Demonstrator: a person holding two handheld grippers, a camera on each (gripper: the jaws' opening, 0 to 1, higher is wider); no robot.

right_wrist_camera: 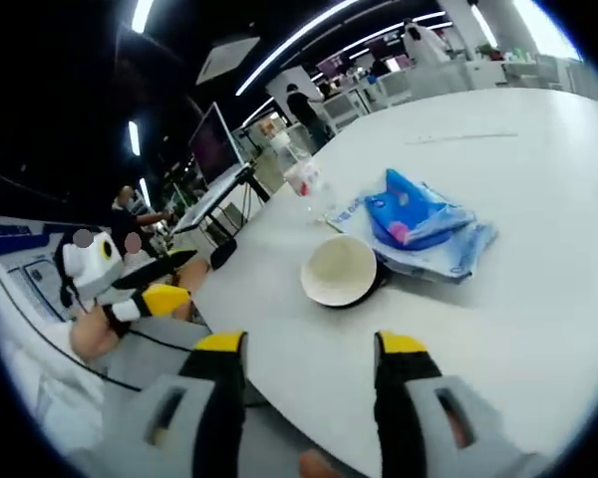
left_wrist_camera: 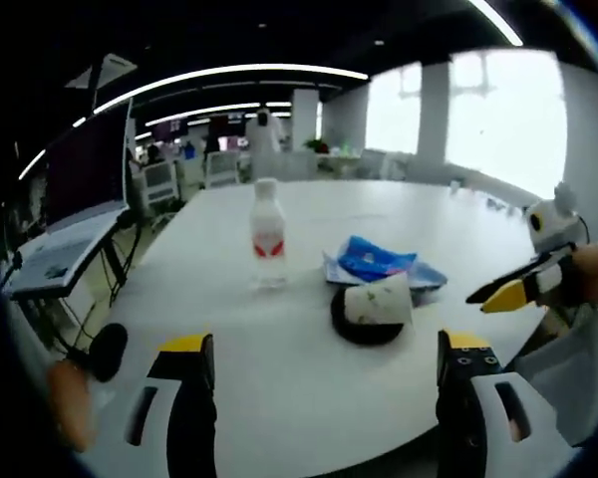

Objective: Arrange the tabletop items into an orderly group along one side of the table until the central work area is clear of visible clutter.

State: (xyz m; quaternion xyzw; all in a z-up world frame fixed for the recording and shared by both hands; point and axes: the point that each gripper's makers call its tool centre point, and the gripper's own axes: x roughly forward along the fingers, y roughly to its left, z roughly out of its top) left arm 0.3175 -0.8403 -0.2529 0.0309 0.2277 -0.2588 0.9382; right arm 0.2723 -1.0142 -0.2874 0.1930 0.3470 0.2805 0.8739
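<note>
On the white table [left_wrist_camera: 309, 388] stand bottle [left_wrist_camera: 267, 237] and bowl [right_wrist_camera: 340, 270] — both grippers' fingers [left_wrist_camera: 192, 373] spread, empty.

Clear plastic bottle [left_wrist_camera: 267, 235], crinkly glossy blue packet [right_wrist_camera: 416, 214], smooth matt white table [left_wrist_camera: 309, 368]

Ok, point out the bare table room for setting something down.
Free: the white table between the jaws and the round bowl, and the far stretch beyond the water bottle. Crowded: bowl and blue packet touch mid-table.
</note>
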